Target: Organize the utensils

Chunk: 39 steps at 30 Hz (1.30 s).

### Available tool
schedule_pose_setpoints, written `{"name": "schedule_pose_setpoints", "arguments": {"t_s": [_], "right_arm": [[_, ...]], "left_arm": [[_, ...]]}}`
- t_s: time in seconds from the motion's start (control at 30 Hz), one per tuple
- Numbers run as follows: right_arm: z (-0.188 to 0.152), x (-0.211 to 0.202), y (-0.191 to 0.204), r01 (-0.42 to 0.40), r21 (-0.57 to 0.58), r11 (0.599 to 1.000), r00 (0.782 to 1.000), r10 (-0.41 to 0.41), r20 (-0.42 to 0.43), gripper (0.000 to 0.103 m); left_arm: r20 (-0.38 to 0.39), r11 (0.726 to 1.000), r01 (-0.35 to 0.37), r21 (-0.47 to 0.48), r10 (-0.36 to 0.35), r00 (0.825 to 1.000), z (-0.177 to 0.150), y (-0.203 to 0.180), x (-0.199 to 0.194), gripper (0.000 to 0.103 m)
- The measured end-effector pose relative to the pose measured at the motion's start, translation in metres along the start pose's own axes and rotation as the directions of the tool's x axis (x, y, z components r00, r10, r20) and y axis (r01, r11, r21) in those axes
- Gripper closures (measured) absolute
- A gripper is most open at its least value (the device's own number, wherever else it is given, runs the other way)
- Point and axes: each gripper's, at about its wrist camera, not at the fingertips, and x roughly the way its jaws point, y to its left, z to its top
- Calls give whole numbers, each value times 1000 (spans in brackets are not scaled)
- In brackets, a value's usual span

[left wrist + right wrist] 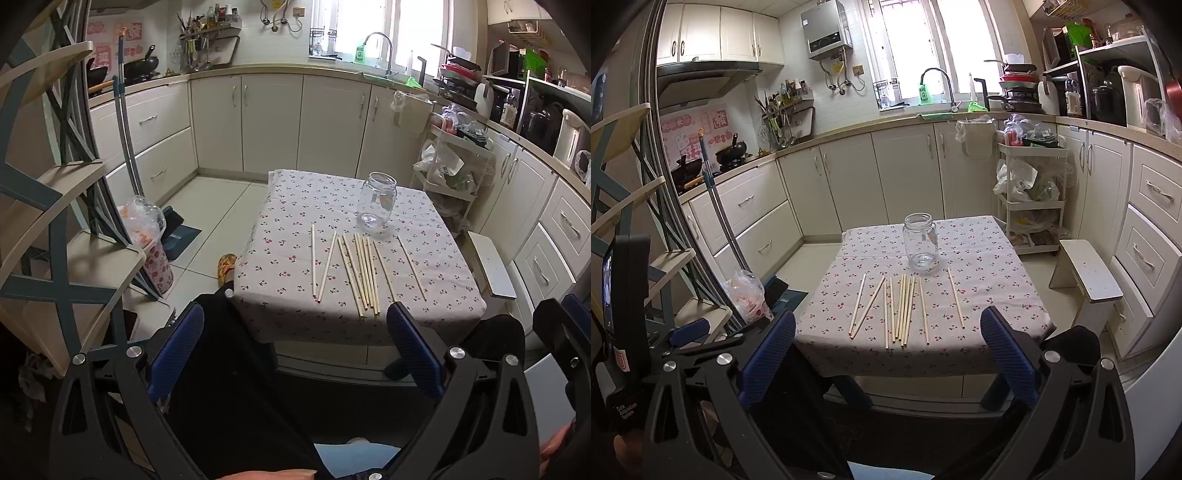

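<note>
Daylight pours through the window [916, 48] behind the sink, blown out to near white in both views — the panes show almost no detail. The room beyond is evenly and softly lit, while the near foreground sinks into dark shadow. The glass jar [920, 240] catches small highlights and casts only a faint shadow on the tablecloth [979, 266]; the chopsticks [905, 310] lie sharp and clear. Fisheye distortion bows the counters and cabinets [258, 118] strongly toward the edges, and black vignetting fills the corners. The shelf [55, 206] at left looks stretched and slightly soft.
</note>
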Motion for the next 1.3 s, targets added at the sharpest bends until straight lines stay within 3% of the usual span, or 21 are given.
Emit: {"name": "schedule_pose_setpoints", "arguments": {"t_s": [0.63,0.93,1.3], "right_arm": [[2,-3,-2,-3,1,1000,1000,3,11,7],[5,-5,-4,-4,2,1000,1000,4,15,7],[3,-5,-5,-5,3,1000,1000,5,17,7]], "left_arm": [[28,1000,11,4,-11,1000,0,1,-8,8],[49,999,49,-12,-48,998,-1,1,-16,8],[21,999,30,24,-30,999,-2,-5,-11,8]]}}
